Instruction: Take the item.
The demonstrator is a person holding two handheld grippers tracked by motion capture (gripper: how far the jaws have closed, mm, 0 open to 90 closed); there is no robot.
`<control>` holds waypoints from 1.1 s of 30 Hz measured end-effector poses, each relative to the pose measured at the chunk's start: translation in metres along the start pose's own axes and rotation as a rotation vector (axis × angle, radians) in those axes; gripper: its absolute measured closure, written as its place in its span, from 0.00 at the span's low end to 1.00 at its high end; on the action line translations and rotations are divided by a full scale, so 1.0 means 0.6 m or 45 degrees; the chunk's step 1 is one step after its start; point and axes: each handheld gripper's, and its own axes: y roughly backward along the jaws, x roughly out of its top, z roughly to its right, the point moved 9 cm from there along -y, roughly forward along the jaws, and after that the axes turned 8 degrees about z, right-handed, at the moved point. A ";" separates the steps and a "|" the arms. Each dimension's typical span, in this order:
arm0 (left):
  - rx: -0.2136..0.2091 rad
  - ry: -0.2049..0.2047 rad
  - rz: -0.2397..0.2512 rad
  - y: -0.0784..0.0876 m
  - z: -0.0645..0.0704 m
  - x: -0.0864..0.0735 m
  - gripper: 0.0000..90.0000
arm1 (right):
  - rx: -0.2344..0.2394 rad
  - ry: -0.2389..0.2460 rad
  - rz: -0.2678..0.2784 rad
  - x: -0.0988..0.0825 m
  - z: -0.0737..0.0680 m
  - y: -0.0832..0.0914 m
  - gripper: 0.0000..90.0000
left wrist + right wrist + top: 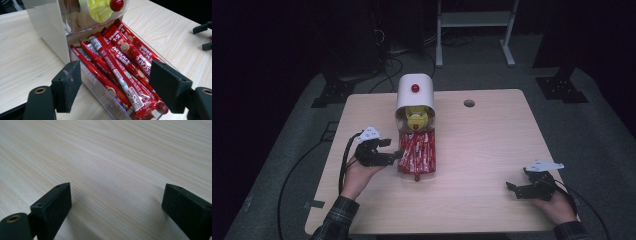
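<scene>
The clear drawer (105,97) full of red coffee sticks (117,67) is pulled out from the bottom of the white dispenser (414,92), which sits near the middle of the counter (492,150). The left gripper (392,150) has its jaws spread on either side of the drawer's front end, not pressing on it as far as I can tell, though the right-hand jaw looks very close to the wall in the left gripper view. The right gripper (512,189) is parked well apart near the right front corner, jaws wide open over bare wood, holding nothing.

What could go wrong from here, I'd say:
- the drawer is clear slick plastic, so a squeeze near its rim could slip off or flex the walls
- the sticks are heaped loosely and a few ride above the rim, so a jaw coming in could catch one and flick it out onto the counter
- nothing is bracing the dispenser, so a push or pull on the drawer could drag or tip the whole box

Readable stuff: the sticks say NESCAFE in white, a couple show a big "12", plus small print too tiny to read. The yellow-green disc (98,10) with the red knob (116,4) has no writing I can make out
</scene>
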 end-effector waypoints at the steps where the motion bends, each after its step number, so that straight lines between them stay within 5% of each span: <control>1: 0.000 -0.004 0.000 -0.001 0.000 0.000 0.33 | 0.000 0.000 0.000 0.000 0.000 0.000 0.09; 33: 0.018 -0.048 -0.118 -0.065 0.007 -0.006 0.51 | 0.000 0.000 0.000 0.000 0.000 0.000 0.09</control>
